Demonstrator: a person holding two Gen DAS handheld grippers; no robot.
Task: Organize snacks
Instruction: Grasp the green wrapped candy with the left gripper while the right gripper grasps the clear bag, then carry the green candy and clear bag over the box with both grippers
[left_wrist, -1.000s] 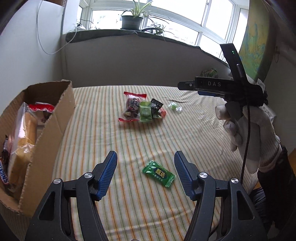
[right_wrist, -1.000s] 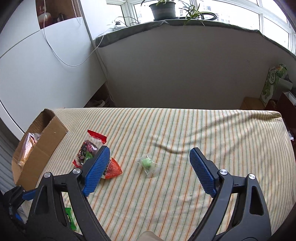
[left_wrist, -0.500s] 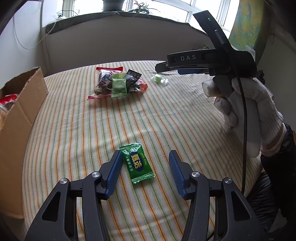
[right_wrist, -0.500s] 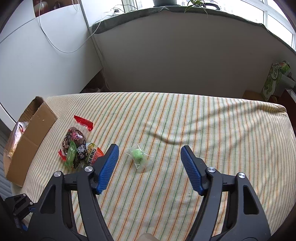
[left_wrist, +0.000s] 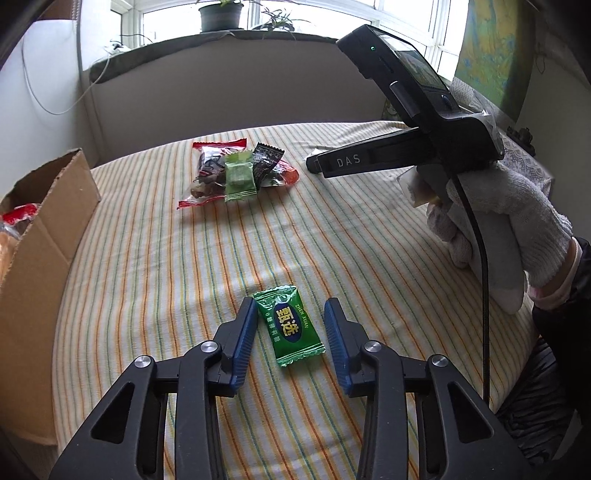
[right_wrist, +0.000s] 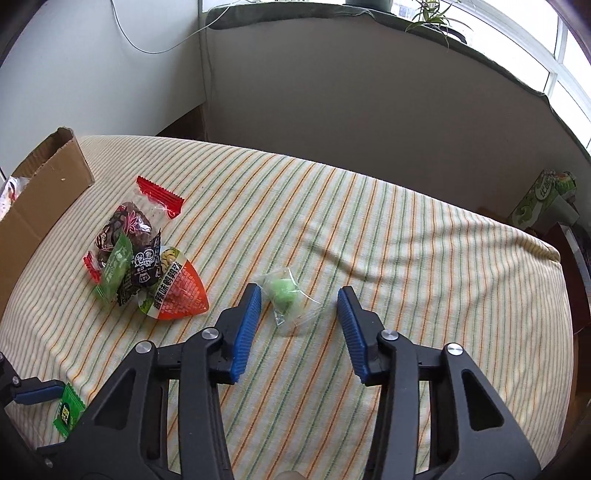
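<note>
A green candy packet (left_wrist: 290, 325) lies flat on the striped tablecloth between the blue pads of my left gripper (left_wrist: 290, 306). The jaws are closing; the left pad is at the packet's edge and the right pad stands clear of it. A clear-wrapped green sweet (right_wrist: 284, 291) lies between the pads of my right gripper (right_wrist: 299, 291), whose jaws are also closing, with gaps on both sides. A small pile of snack packets (left_wrist: 236, 170) sits further back. The open cardboard box (left_wrist: 44, 236) with snacks in it stands at the left.
A white-gloved hand (left_wrist: 498, 221) holds the right gripper at the table's right side. The tablecloth (right_wrist: 406, 240) ends at a grey wall behind. A green carton (right_wrist: 543, 199) stands off the table at the far right. Potted plants line the window sill.
Both grippers came down toward the table and their jaws narrowed. The green packet now lies between the left pads, and the clear-wrapped sweet sits closer between the right pads.
</note>
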